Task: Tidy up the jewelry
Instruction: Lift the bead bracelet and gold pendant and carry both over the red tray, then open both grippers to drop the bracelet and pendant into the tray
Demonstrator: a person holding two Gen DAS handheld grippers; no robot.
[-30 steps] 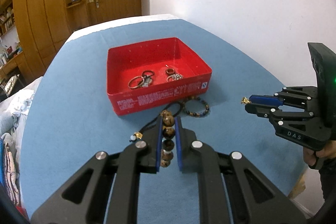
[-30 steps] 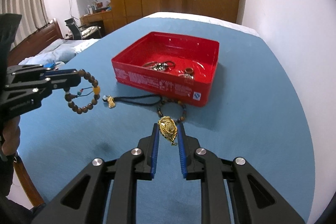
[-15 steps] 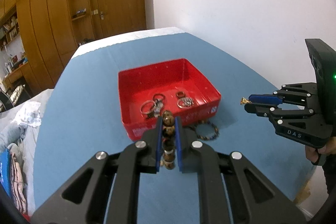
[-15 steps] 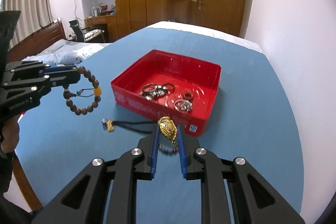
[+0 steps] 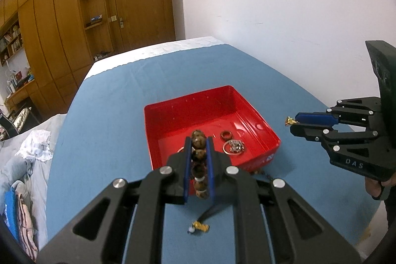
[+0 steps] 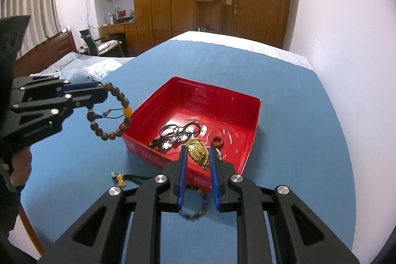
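Several rings [image 6: 178,134], seemingly, in red tray [image 6: 256,115]

Both wrist views look steeply down, close over one red tray [image 5: 257,125] – each from its own side.
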